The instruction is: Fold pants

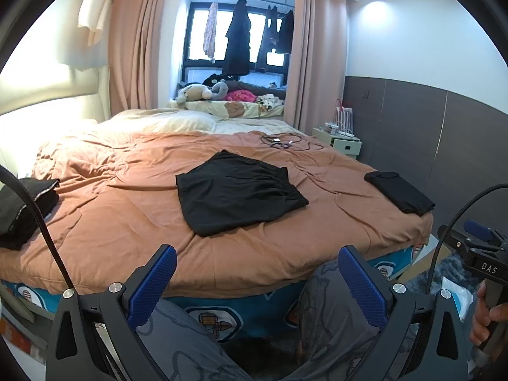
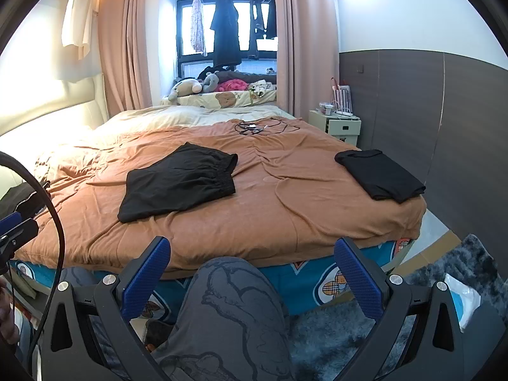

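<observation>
Through the left wrist camera we see our left gripper (image 1: pixel 257 281) spread wide and empty, short of the bed (image 1: pixel 133 209). The black pants (image 1: pixel 236 193) lie mid-bed, flat but seemingly folded once; a finished dark bundle (image 1: pixel 400 192) sits at the bed's right edge. Through the right wrist camera our right gripper (image 2: pixel 252 274) is equally wide and empty, pants (image 2: pixel 181 181) left of bed centre; further folds likely remain.
</observation>
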A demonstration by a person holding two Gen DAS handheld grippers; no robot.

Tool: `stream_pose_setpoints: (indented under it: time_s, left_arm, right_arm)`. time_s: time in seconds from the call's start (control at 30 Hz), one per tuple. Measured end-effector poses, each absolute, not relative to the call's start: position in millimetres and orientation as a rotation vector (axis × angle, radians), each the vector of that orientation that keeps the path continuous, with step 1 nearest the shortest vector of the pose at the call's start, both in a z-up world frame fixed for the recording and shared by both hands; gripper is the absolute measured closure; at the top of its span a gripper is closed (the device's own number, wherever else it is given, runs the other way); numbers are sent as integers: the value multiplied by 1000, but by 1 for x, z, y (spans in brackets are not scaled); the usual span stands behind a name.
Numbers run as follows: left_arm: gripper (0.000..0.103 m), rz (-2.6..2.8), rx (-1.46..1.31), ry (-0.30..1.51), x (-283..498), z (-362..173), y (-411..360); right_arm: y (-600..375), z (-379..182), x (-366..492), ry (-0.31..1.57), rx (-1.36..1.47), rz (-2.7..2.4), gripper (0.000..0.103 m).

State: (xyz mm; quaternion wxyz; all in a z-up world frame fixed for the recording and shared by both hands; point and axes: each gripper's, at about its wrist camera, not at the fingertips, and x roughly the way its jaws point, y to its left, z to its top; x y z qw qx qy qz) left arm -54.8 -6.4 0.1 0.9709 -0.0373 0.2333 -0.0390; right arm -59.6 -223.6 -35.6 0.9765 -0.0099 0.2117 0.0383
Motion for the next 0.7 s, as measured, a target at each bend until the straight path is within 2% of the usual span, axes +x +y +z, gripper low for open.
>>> stream_pose_setpoints:
  time_s: [0.7]
  left_arm:
    - [0,-71,-82,461,-56,1,0]
  right_arm:
    - [-220,-37,-57,430,-26,71,0]
